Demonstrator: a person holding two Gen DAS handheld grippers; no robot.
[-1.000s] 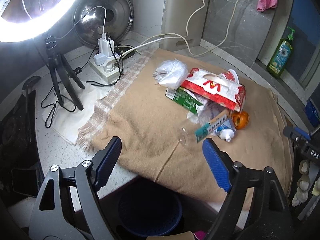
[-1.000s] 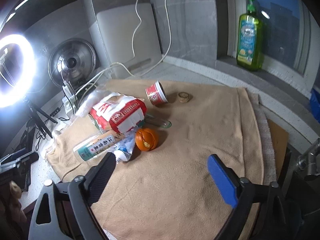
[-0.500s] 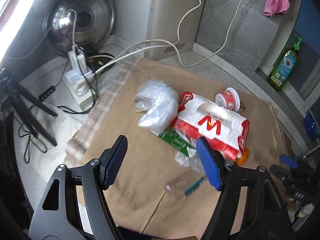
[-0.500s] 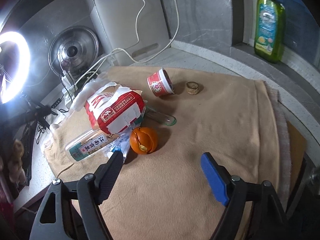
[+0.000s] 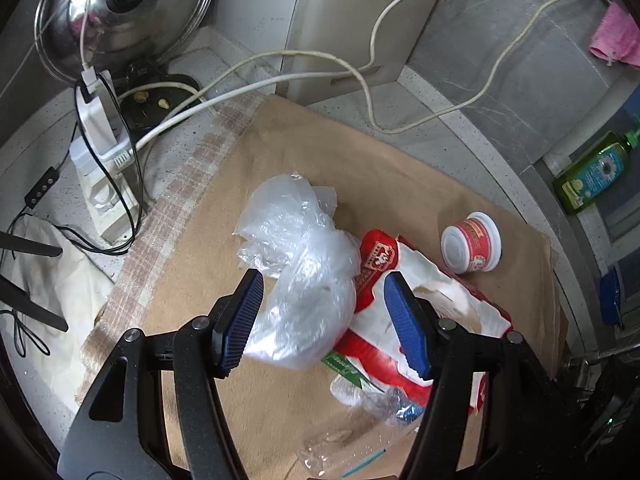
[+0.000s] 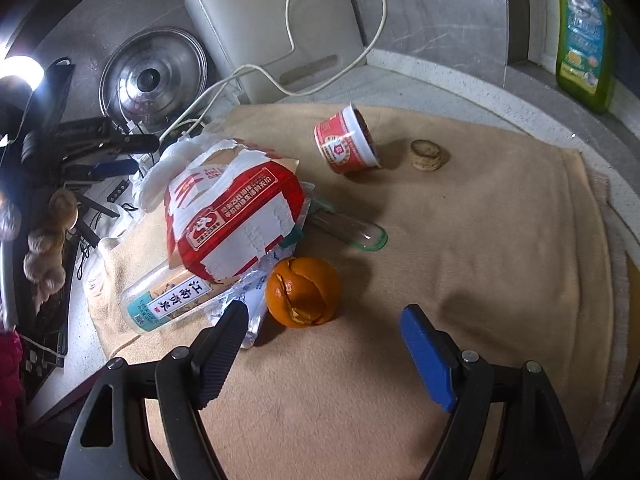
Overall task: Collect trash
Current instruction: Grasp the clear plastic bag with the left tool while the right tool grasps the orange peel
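Trash lies piled on a tan cloth (image 5: pixel 400 184). My left gripper (image 5: pixel 324 312) is open, its blue pads on either side of a crumpled clear plastic bag (image 5: pixel 304 264), apart from it. Beside the bag lie a torn red-and-white package (image 5: pixel 432 312), a red cup (image 5: pixel 472 244) on its side and a clear bottle (image 5: pixel 348 452). My right gripper (image 6: pixel 324 344) is open just in front of an orange peel (image 6: pixel 304 292). In the right wrist view I also see the package (image 6: pixel 236 216), a labelled bottle (image 6: pixel 168 300), the cup (image 6: pixel 346 146) and a small cap (image 6: pixel 426 155).
A power strip with plugs and cables (image 5: pixel 100 152) sits left of the cloth, under a steel pot lid (image 5: pixel 124 12). A green soap bottle (image 6: pixel 584 36) stands on the ledge at right. A clear tube (image 6: pixel 352 232) lies behind the peel.
My left gripper has moved forward and down over the pile until the plastic bag sits between its pads. My right gripper has moved closer to the orange peel.
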